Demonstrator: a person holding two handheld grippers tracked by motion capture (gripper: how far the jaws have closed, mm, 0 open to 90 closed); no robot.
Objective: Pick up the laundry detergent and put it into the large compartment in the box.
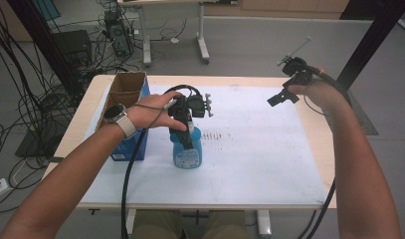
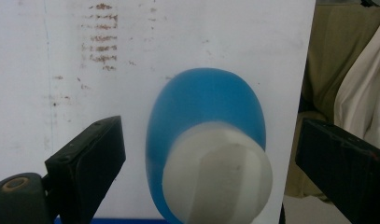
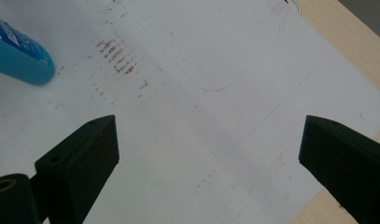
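In the high view the person's two forearms come up from the bottom edge, nearest the camera, the left one wearing a wristwatch [image 1: 114, 113]. The left hand [image 1: 152, 115] holds the left gripper [image 1: 186, 130] directly above a blue bottle [image 1: 188, 150] that stands upright on the white sheet [image 1: 259, 154] covering the table [image 1: 317, 129], left of centre; in this view the gripper's jaws are hidden against the bottle's top, so their spread cannot be told here. Just left of the bottle sits an open cardboard box [image 1: 124, 89] on a blue base. The right hand [image 1: 317, 89] holds the right gripper [image 1: 282, 97] raised over the far right corner of the table, well apart from the bottle. In the left gripper view the camera looks straight down on the bottle's white cap [image 2: 218, 175] and blue shoulder; the two black jaws stand wide apart, one on each side of the cap, neither touching it. In the right gripper view the jaws are likewise spread wide with nothing between them, over the stained white sheet, and the bottle's blue base [image 3: 19, 58] shows at the upper left, far from them.
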